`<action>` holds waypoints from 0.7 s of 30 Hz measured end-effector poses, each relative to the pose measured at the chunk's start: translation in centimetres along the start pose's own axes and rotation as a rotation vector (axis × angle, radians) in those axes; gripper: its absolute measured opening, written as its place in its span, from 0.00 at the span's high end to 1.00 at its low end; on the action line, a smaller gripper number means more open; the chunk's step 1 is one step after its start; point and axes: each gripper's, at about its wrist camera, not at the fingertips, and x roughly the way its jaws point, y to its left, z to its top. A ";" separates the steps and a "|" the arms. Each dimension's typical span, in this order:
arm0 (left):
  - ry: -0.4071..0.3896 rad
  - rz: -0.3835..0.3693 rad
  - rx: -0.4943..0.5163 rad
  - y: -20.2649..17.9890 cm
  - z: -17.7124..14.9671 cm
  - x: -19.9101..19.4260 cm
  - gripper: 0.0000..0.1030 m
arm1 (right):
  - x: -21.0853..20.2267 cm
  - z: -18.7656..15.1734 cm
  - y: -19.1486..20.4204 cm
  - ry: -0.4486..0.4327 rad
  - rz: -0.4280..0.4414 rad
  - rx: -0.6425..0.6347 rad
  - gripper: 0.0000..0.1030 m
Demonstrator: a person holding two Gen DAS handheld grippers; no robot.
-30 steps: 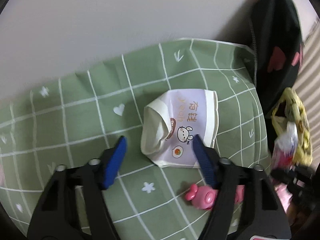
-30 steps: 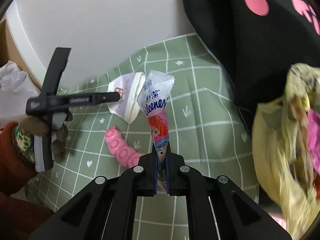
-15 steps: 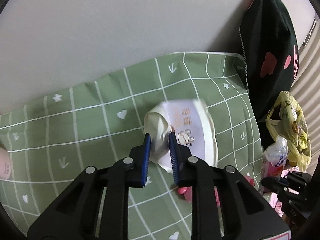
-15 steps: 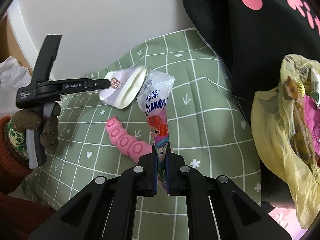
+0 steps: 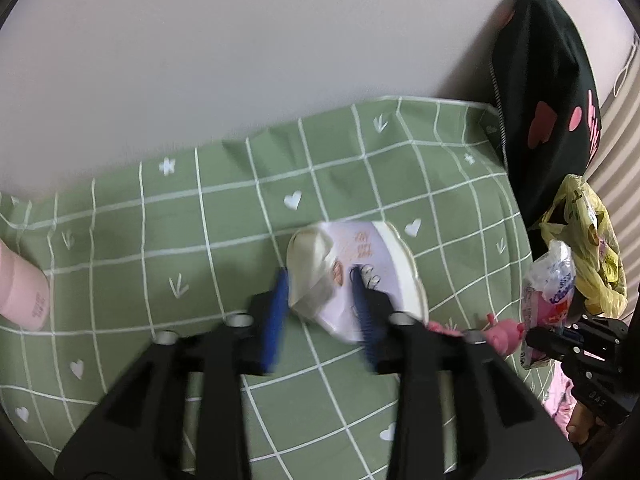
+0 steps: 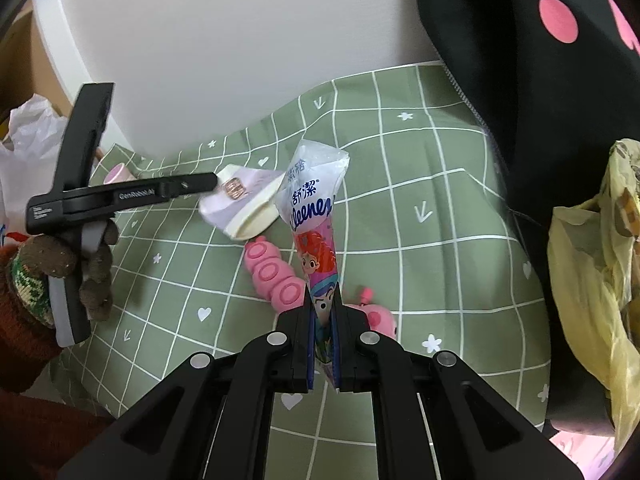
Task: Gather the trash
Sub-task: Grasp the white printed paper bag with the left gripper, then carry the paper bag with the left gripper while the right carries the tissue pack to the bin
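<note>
The left tongs (image 5: 320, 300), jaws just opening, are straddling the crushed white-and-lilac paper cup (image 5: 360, 276) on the green checked bedsheet (image 5: 160, 240). The right tongs (image 6: 324, 320) are gripping the printed plastic tissue packet (image 6: 316, 216).

Green checked cloth (image 6: 420, 240), pink caterpillar toy (image 6: 272, 276) lying on it, black pink-spotted cushion (image 6: 520, 60) at its far right, white wall (image 5: 240, 60) behind

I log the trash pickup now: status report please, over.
Left gripper jaws just been opening, crushed paper cup between them. Right gripper shut on tissue packet. Pink toy beside cup, not blocking.
</note>
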 end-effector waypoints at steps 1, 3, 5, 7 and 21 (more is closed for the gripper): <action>0.001 0.006 -0.010 0.3 -0.2 0.3 0.58 | 0.1 0.0 0.1 0.002 0.001 -0.003 0.93; 0.011 0.011 -0.026 0.6 -0.4 0.9 0.58 | 0.0 -0.1 0.1 0.005 -0.001 -0.007 0.93; 0.023 0.011 -0.044 0.8 -0.2 1.6 0.58 | -0.1 -0.2 0.0 0.007 -0.003 -0.006 0.93; 0.043 0.007 -0.053 0.9 0.0 2.3 0.58 | -0.1 -0.3 -0.1 0.009 -0.010 -0.001 0.93; -0.050 0.012 -0.017 -1.8 1.9 -1.8 0.75 | -1.1 0.9 -2.6 -0.029 -0.049 0.059 0.93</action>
